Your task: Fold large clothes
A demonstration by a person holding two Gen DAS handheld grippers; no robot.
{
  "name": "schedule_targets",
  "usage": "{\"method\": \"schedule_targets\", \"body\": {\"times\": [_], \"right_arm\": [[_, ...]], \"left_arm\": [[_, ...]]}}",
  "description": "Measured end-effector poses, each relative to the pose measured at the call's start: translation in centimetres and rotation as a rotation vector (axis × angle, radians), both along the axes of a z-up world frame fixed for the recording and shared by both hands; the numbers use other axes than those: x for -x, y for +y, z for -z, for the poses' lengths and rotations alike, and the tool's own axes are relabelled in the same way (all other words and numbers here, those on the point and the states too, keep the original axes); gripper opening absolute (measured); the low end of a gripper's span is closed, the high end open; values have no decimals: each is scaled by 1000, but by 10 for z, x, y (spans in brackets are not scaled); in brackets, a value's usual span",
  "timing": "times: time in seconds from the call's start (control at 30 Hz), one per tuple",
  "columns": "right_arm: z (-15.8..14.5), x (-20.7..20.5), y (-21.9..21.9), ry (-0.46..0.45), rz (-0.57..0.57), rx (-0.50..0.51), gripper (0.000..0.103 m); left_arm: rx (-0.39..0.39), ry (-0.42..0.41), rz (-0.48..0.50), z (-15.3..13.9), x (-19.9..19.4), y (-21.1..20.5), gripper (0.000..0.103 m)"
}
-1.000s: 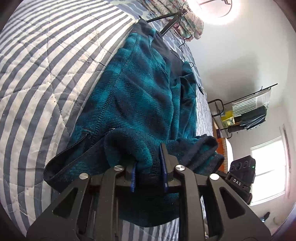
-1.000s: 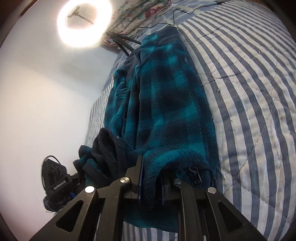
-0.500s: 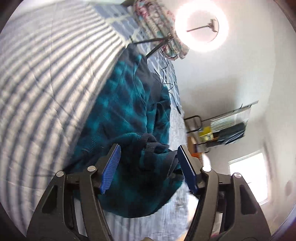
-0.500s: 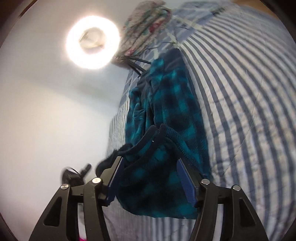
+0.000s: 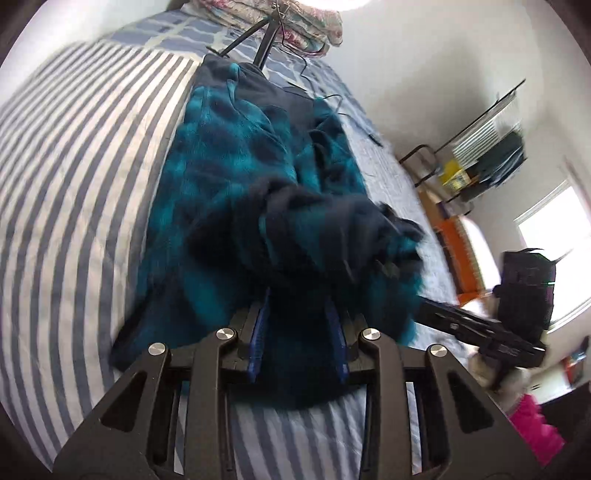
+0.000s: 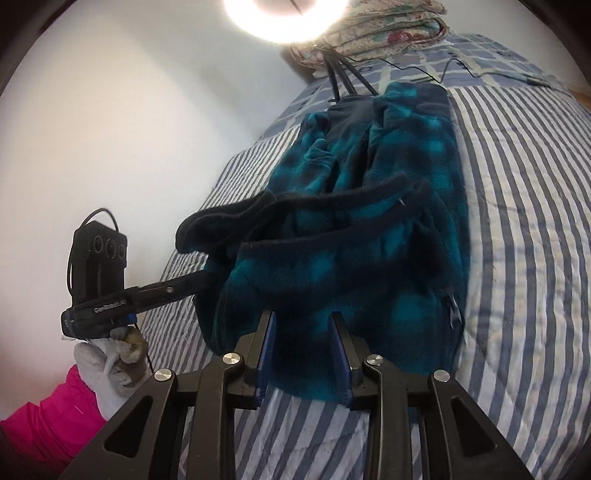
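A teal and navy plaid fleece jacket (image 5: 229, 177) (image 6: 406, 166) lies lengthwise on the striped quilt (image 5: 74, 184), its dark-trimmed hem doubled back loosely over its near half. My left gripper (image 5: 297, 332) sits at the jacket's near edge. Its jaws are closing with fleece between the blue pads, which do not visibly pinch it. My right gripper (image 6: 303, 350) stands the same way at the other near corner, also closing over flat fleece. In each view the other tool's black body (image 5: 480, 332) (image 6: 140, 295) reaches in from the side, its tips hidden in the fabric.
Tripod legs (image 6: 340, 81) of a ring light and thin cables stand at the jacket's far end, with a folded floral blanket (image 6: 388, 26) behind. A metal rack (image 5: 480, 155) and a window are beside the bed. A white glove (image 6: 99, 369) and pink sleeve (image 6: 37, 424) show.
Both grippers held the jacket's hem, then opened wide and let it drop onto the jacket. Now both have narrowed again around the near edge, and both views have rolled.
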State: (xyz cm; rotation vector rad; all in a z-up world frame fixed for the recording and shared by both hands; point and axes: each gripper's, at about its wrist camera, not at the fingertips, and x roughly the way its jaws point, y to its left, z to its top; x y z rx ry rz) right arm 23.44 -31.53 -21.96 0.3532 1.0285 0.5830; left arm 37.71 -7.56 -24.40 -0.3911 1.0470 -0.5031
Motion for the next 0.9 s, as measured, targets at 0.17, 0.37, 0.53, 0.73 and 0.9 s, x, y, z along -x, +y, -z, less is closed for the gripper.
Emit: {"method": "schedule_targets", "body": {"times": [0.17, 0.37, 0.53, 0.73, 0.9], "right_arm": [[2, -32, 7, -32, 29, 138, 31], [24, -45, -10, 38, 56, 174, 27], [8, -23, -34, 8, 57, 105, 48], [20, 3, -55, 77, 67, 77, 52], [31, -1, -48, 119, 52, 84, 43]], "left_arm": [[-61, 15, -106, 14, -46, 3, 30], [53, 72, -123, 25, -57, 30, 30], [67, 36, -100, 8, -36, 71, 50], [146, 120, -57, 27, -10, 91, 50], [14, 99, 23, 30, 4, 67, 43]]}}
